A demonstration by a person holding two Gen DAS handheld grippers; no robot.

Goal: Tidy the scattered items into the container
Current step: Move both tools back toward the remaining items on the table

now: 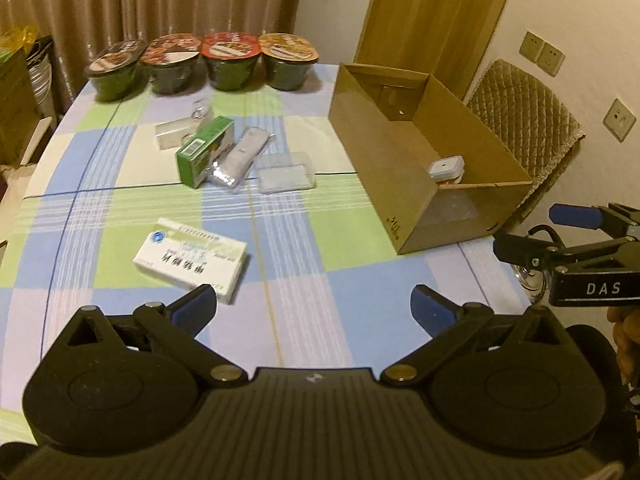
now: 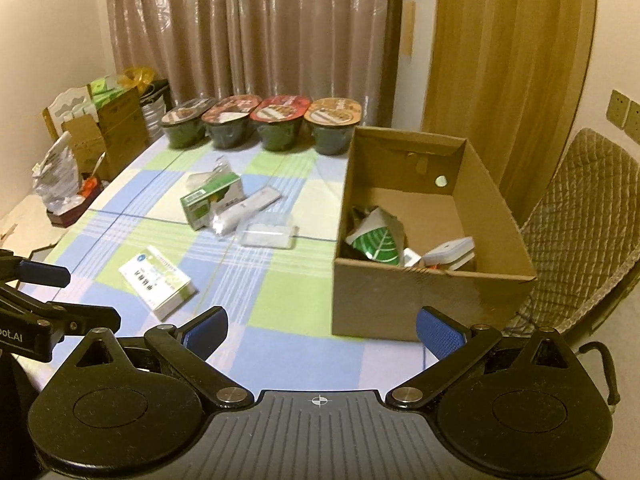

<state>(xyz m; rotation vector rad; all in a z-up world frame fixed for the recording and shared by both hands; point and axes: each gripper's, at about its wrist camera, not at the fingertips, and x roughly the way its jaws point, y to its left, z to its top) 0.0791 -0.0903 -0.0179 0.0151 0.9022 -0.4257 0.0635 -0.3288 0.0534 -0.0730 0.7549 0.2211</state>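
Left wrist view: left gripper [image 1: 314,306] hung over the near edge of the table [image 1: 360,296] with its checked blue, green and white cloth, blue-padded fingers [image 1: 196,306] spread wide, holding nothing. White flat medicine carton [image 1: 191,257] lay just ahead of the left finger. Farther back sat a loose cluster: green and white upright carton [image 1: 202,152], silvery foil sachet [image 1: 240,156] leaning on it, clear plastic lidded case [image 1: 285,172] beside them. Four dark instant-noodle bowls [image 1: 200,64] lined the far edge.

Right wrist view: right gripper [image 2: 322,332] likewise wide open and empty, near the open brown cardboard box [image 2: 400,300]. Inside the box: a green-and-white wrapper [image 2: 374,240] and a small white container [image 2: 450,252], possibly lidded; blur hid detail.
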